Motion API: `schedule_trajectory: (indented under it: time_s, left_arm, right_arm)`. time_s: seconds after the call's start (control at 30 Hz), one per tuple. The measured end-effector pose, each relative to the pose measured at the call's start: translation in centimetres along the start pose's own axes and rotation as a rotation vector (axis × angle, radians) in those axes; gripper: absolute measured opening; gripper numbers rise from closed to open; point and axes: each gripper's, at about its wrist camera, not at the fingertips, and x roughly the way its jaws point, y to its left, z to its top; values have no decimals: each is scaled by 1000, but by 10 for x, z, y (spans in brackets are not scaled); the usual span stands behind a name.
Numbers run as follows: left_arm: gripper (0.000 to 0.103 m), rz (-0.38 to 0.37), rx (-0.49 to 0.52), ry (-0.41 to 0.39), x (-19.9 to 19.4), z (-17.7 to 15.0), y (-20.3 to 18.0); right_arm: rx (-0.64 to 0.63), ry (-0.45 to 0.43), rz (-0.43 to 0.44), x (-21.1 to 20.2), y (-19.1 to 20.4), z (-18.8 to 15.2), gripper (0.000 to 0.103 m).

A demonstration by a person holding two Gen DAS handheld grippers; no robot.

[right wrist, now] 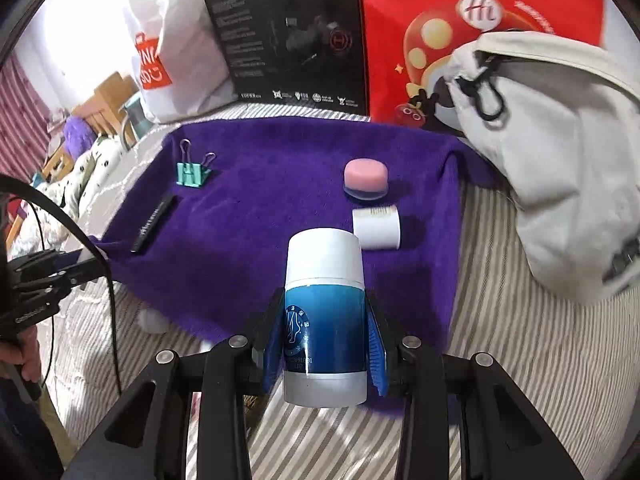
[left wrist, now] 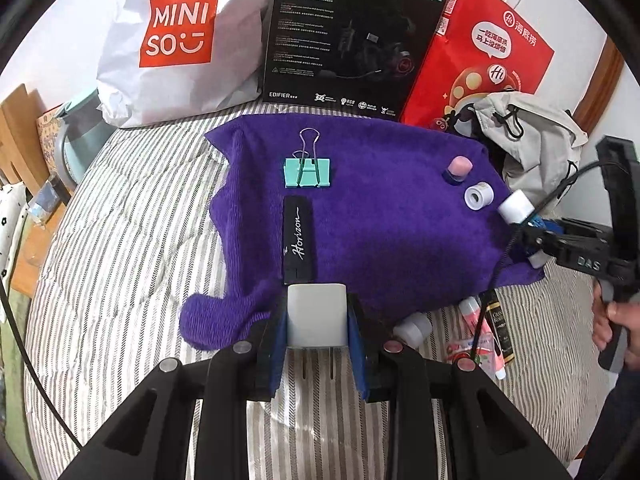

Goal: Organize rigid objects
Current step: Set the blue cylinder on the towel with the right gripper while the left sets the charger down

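A purple cloth (left wrist: pixel 380 216) (right wrist: pixel 280 200) lies spread on the striped bed. On it rest a teal binder clip (left wrist: pixel 307 171) (right wrist: pixel 193 173), a black "Horizon" stick (left wrist: pixel 298 240) (right wrist: pixel 155 222), a pink-capped jar (left wrist: pixel 459 169) (right wrist: pixel 366 179) and a small white roll (left wrist: pixel 479 196) (right wrist: pixel 377 227). My left gripper (left wrist: pixel 318 322) is shut on a white charger plug (left wrist: pixel 317 314) at the cloth's near edge. My right gripper (right wrist: pixel 325 340) is shut on a blue-and-white bottle (right wrist: pixel 325 316) over the cloth's near right part; that bottle's white cap (left wrist: pixel 516 208) shows in the left wrist view.
A white Miniso bag (left wrist: pixel 176 40), a black headset box (left wrist: pixel 352 36) and a red paper bag (left wrist: pixel 480 60) stand along the back. A grey drawstring bag (left wrist: pixel 532 136) (right wrist: pixel 560 160) lies at right. Small tubes and bottles (left wrist: pixel 476 332) lie off the cloth's near right corner.
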Motion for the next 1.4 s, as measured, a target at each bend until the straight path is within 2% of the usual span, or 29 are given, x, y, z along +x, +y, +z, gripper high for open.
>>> schedule_trajectory:
  time_s: [0.3,0.67,0.97,1.4]
  left_arm:
    - [26,-4,-2,2,9,13,4]
    - [26,9,16,3,20,30,4]
    - [26,5,28,12,29,38,0]
    - [26,4,43,35,75,67,-21]
  right_arm:
    - [-34,61,-29,36,-6,6,36]
    - [-135,58,-55,40,3,5,36]
    - [-124,92,-33,37,-3,7,40]
    - [-64,-18,-48,-14,-11,-5,48]
